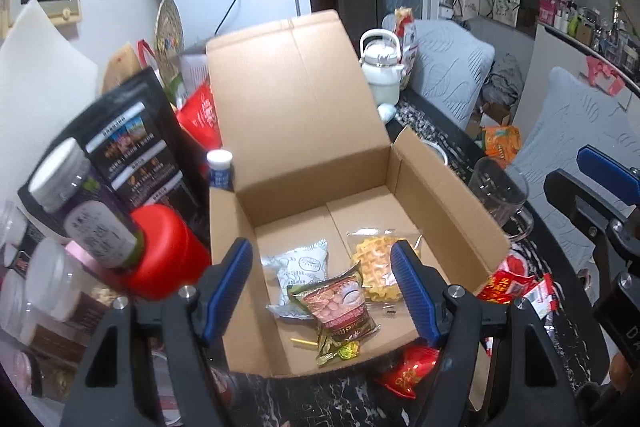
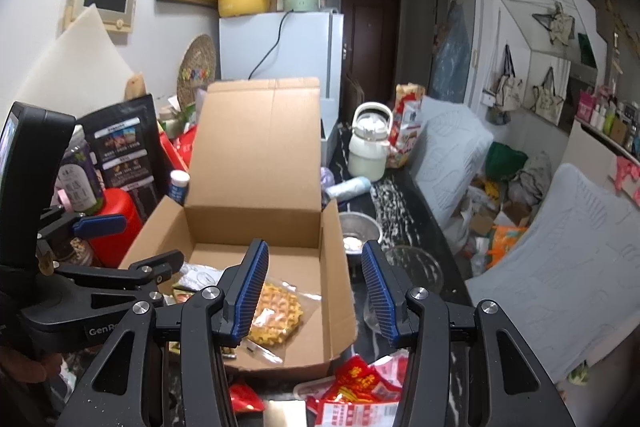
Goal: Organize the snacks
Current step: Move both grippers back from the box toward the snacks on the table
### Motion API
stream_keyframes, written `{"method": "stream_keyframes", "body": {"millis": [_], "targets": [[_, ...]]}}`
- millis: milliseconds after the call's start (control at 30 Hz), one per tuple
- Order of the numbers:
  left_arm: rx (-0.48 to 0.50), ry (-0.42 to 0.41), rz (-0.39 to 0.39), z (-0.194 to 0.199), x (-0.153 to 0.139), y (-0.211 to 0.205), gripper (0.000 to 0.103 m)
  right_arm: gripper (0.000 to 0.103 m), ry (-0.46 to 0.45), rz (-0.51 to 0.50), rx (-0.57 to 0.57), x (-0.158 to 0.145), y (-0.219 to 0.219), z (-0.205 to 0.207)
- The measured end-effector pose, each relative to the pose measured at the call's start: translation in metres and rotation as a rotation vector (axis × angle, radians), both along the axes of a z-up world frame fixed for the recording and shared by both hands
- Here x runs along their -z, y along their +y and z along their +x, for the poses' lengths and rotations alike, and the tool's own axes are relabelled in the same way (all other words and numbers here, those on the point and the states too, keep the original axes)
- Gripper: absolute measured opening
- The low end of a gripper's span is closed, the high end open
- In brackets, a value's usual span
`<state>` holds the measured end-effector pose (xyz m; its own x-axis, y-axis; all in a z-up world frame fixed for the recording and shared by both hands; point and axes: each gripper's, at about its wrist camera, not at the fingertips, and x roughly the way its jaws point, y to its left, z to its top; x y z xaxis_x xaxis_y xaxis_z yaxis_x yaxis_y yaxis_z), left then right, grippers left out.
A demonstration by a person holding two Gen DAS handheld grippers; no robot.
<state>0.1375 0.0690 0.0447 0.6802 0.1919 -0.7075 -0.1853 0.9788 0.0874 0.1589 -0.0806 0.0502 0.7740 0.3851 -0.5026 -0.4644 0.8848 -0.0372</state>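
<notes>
Room (image 1: pixel 360 211) beyond snacks (image 1: pixel 340 307) in box (image 1: pixel 448 187)

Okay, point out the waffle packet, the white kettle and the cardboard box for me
waffle packet (image 1: pixel 378 269), left wrist view, on the waffle's middle.
white kettle (image 2: pixel 368 149), right wrist view, on its body.
cardboard box (image 1: pixel 292 91), left wrist view, on the raised lid's inner face.

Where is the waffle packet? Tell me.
The waffle packet lies flat on the cardboard box floor, right half, beside the nut packet.
</notes>
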Motion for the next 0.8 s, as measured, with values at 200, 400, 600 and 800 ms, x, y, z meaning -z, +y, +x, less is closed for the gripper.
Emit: {"method": "stream_keyframes", "body": {"millis": [200, 400, 600, 800], "targets": [[0.023, -0.059, 0.017, -0.023, -0.018, -0.006, 0.071, 0.049, -0.037, 0.011, 0.004, -0.016, -0.010, -0.023], [0.055, -0.140, 0.025, -0.052, -0.034, -0.012, 0.071, 0.057, -0.074, 0.015, 0.014, -0.024, -0.021, -0.050], [0.083, -0.164, 0.034, -0.076, -0.040, -0.019, 0.071, 0.068, -0.091, 0.021, 0.018, -0.024, -0.033, -0.077], [0.105, -0.159, 0.047, -0.098, -0.034, -0.029, 0.071, 0.083, -0.119, 0.014, 0.038, -0.018, -0.044, -0.108]]}}
